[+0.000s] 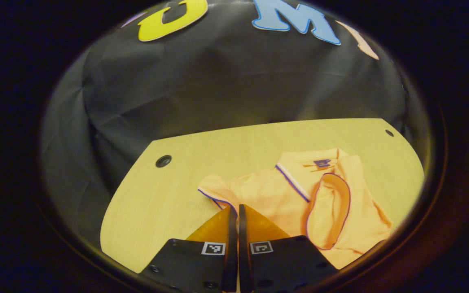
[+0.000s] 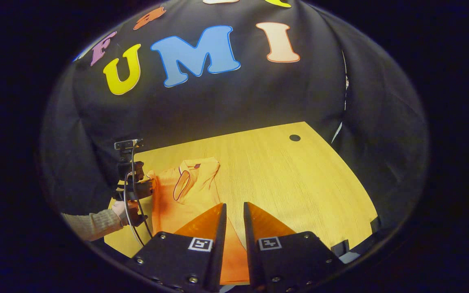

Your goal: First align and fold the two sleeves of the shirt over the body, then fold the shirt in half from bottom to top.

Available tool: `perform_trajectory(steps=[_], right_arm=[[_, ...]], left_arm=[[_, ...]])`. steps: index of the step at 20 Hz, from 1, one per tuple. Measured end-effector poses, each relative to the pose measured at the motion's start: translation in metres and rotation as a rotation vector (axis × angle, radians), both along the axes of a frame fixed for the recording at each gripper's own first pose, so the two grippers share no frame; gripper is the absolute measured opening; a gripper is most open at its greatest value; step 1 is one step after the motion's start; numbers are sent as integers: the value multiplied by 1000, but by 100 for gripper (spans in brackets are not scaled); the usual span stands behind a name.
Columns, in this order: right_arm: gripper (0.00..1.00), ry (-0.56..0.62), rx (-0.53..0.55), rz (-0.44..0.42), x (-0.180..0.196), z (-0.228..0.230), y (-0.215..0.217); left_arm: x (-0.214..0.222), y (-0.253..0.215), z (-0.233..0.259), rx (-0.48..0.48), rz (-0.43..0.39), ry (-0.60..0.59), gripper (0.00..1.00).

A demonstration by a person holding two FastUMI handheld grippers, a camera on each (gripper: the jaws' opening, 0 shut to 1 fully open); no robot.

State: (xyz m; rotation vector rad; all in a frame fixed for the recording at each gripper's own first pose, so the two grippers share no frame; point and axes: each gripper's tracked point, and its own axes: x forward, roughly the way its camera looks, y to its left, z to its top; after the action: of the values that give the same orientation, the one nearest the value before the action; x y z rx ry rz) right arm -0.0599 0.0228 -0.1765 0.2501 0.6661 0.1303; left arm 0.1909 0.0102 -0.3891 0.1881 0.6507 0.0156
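1. Left gripper [image 1: 234,208]: fingers nearly together, a thin gap between them. The tips sit at the striped cuff edge of the shirt's sleeve [image 1: 214,191]; whether cloth is pinched between them cannot be told.
2. Right gripper [image 2: 234,205]: fingers a little apart, nothing between the tips. It hangs above the shirt's lower part.
3. Shirt [image 1: 275,195]: orange polo, lying on the table [image 1: 169,203]. In the left gripper view one sleeve [image 1: 332,207] is folded over the body, its dark-piped cuff opening facing up, just below the collar [image 1: 320,160].
4. In the right gripper view the shirt [image 2: 189,191] lies at the table's left side; the left gripper [image 2: 130,183] stands at its left edge, held by a hand [image 2: 120,209] in a knitted sleeve.
5. Table: light wood, with a round dark hole [image 2: 294,137] near the far corner.
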Motion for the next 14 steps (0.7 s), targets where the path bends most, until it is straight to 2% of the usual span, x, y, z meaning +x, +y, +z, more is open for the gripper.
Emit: perform_trajectory(steps=[7, 8, 9, 10, 12, 14], right_arm=[[27, 11, 3, -39, -1, -2, -5], [27, 13, 6, -47, -1, -1, -5], [27, 16, 10, -55, -2, -1, -4], [27, 18, 14, -62, -2, 0, -4], [27, 20, 17, -74, -2, -1, -4], [27, 25, 20, -80, -2, -2, -4]], left_arm=[[15, -108, 19, -46, -198, -5, 8], [7, -119, 17, -52, -221, -3, 8], [7, -132, 20, -52, -235, 0, 13], [8, -139, 18, -53, -242, 1, 8], [4, -156, 19, -95, -272, 10, 18], [-1, -166, 21, -130, -298, 24, 39]])
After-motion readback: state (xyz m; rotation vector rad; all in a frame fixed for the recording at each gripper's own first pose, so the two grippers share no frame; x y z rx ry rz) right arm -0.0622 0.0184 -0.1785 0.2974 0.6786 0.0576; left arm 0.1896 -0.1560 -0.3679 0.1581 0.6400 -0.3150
